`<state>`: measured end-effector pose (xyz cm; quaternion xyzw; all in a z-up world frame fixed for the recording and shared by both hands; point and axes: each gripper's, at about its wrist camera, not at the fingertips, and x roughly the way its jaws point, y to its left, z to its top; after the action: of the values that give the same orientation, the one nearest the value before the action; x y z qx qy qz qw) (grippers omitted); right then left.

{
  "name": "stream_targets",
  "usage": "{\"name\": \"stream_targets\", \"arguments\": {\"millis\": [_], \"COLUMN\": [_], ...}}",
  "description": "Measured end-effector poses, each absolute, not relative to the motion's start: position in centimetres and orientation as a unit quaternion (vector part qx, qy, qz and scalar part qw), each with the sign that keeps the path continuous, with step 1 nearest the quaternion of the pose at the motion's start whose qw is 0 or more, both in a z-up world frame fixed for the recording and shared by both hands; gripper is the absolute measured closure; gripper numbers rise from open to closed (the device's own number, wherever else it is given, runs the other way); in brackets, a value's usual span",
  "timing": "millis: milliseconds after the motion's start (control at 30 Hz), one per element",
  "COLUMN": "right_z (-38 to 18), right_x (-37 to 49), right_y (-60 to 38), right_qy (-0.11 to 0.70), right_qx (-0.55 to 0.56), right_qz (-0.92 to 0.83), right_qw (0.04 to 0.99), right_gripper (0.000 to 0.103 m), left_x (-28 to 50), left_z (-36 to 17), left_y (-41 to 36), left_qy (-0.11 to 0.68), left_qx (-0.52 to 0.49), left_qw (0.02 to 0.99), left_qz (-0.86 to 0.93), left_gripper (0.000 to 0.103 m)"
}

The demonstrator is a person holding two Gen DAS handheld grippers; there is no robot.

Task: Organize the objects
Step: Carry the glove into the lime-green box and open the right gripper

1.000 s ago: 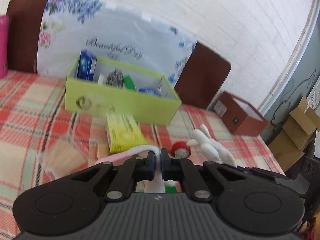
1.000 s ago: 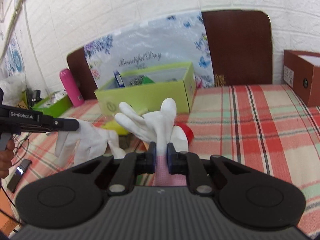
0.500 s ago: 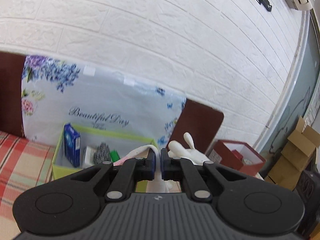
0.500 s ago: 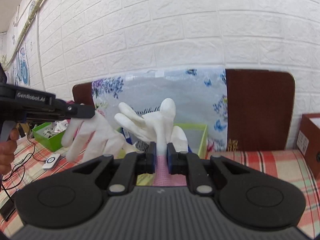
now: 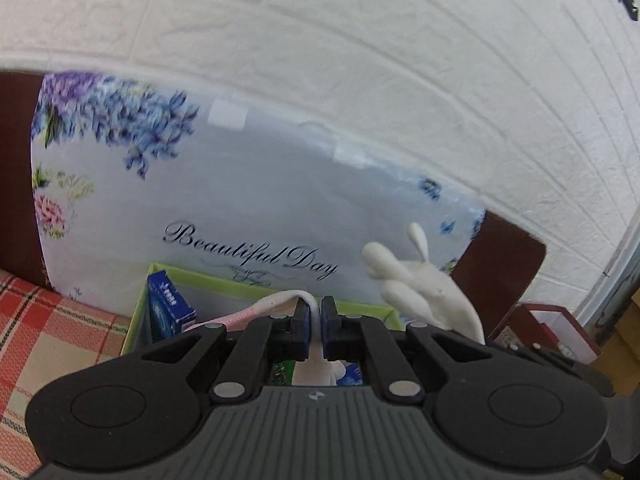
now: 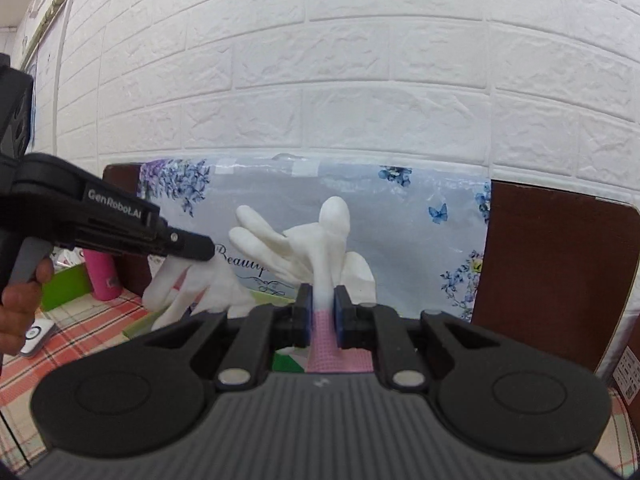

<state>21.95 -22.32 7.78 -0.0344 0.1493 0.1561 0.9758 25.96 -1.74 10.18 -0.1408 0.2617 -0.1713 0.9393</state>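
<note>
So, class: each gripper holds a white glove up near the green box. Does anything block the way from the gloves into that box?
Nothing visible does. The left gripper and right gripper each pinch a white glove above the green box, which has an open top. A blue carton stands inside at its left end.

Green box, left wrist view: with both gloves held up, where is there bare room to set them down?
The green box is crowded on its left, where the blue carton stands. Its middle is hidden behind the left gripper, so room there cannot be told. Bare plaid tablecloth lies left of the box.
</note>
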Motion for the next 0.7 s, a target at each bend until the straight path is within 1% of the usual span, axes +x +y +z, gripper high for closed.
{"name": "stream_targets", "arguments": {"millis": [67,100,133,167,200,233,267,300,367,433,467,533,700], "right_z": [6.1,5.2,4.2,3.3,2.7,2.3,2.1,2.0,2.3,2.8,3.2,4.4,6.9], "right_x": [23.9,24.9,25.6,26.1,26.1,25.9,25.6,25.4,24.7,24.2,23.7,22.7,18.6], "right_y": [-21.7,-21.4,-21.1,-20.8,-20.7,-20.6,-20.7,-20.9,-21.3,-21.8,-22.0,-22.6,-23.4], "right_qy": [0.176,0.196,0.219,0.237,0.241,0.235,0.229,0.224,0.213,0.212,0.209,0.194,0.166], "right_qx": [-0.034,-0.035,-0.039,-0.045,-0.052,-0.058,-0.061,-0.061,-0.052,-0.047,-0.044,-0.037,-0.020], "right_qz": [0.164,0.174,0.185,0.188,0.184,0.178,0.172,0.168,0.161,0.156,0.153,0.149,0.142], "right_qw": [0.970,0.965,0.957,0.952,0.951,0.954,0.956,0.958,0.962,0.964,0.965,0.969,0.976], "right_gripper": [0.089,0.089,0.080,0.059,0.051,0.046,0.041,0.037,0.016,0.011,0.004,0.000,0.000], "left_x": [27.0,27.3,27.6,27.7,27.7,27.6,27.2,26.9,26.5,26.1,25.8,24.9,21.0], "left_z": [8.1,7.2,6.3,5.7,5.2,4.8,4.5,4.4,4.4,4.8,5.1,5.9,8.7], "left_y": [-1.5,-1.3,-1.2,-1.1,-0.9,-0.8,-0.6,-0.3,0.0,0.2,0.2,0.1,-0.7], "left_qy": [0.275,0.277,0.279,0.282,0.285,0.286,0.278,0.268,0.261,0.269,0.271,0.271,0.267], "left_qx": [-0.137,-0.136,-0.131,-0.124,-0.117,-0.110,-0.106,-0.105,-0.103,-0.110,-0.113,-0.119,-0.102], "left_qw": [0.938,0.939,0.940,0.941,0.942,0.943,0.947,0.951,0.953,0.951,0.950,0.949,0.953], "left_qz": [-0.159,-0.152,-0.146,-0.141,-0.135,-0.127,-0.116,-0.112,-0.115,-0.110,-0.109,-0.109,-0.105], "left_gripper": [0.099,0.095,0.091,0.074,0.047,0.036,0.027,0.027,0.027,0.026,0.026,0.024,0.017]}}
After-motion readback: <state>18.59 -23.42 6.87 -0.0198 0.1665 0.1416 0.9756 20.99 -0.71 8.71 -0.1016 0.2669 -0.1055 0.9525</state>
